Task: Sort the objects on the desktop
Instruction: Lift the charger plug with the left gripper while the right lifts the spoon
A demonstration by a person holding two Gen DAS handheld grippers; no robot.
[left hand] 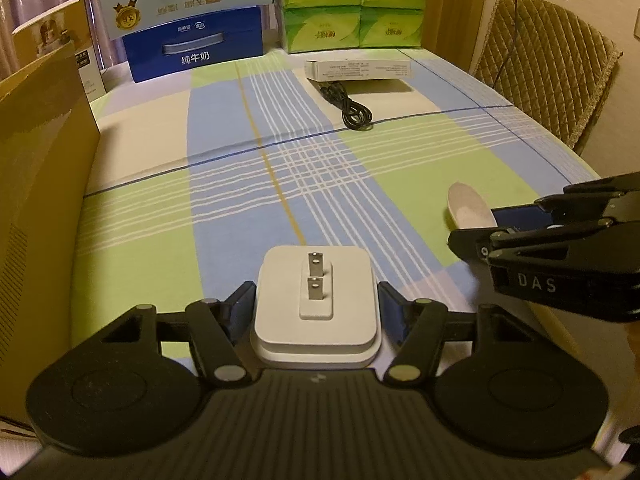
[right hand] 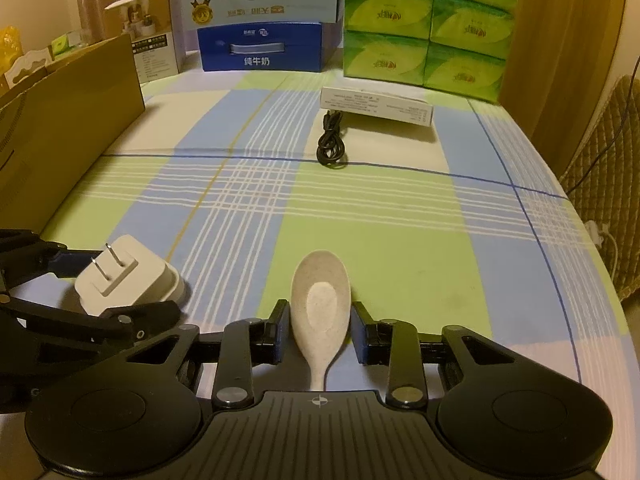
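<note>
1. Left gripper (left hand: pixel 316 304): fingers set on either side of a white plug-in charger (left hand: pixel 316 300), blue pads pressed to its flanks. The two flat prongs face up and away. The charger sits at the near edge of the table, on the blue stripe of the checked tablecloth (left hand: pixel 240 184).
2. The right wrist view shows the same charger (right hand: pixel 128 276) at near left, held in the left gripper (right hand: pixel 104 280), its base low over the cloth; cannot tell if it touches.
3. Right gripper (right hand: pixel 320 328): fingers flank a pale speckled spoon (right hand: pixel 320 304) at the lower part of its bowl, bowl pointing far, handle running back toward the camera. The left pad seems to touch; a thin gap shows at the right pad, so cannot tell if the grip is closed.
4. From the left wrist view the spoon bowl (left hand: pixel 470 208) sticks out past the right gripper (left hand: pixel 512 228), at near right over the green patch.
5. Mid-far table: coiled black cable (right hand: pixel 332 140) lying just beside a flat white box (right hand: pixel 376 104).
6. Far edge: blue milk carton (right hand: pixel 260 48) with a paler carton stacked on it; green tissue packs (right hand: pixel 428 28) to its right.
7. Left side: brown cardboard box (left hand: pixel 40 200), open top, standing on the table.
8. Far right: quilted chair back (left hand: pixel 548 68), apart from the table.
</note>
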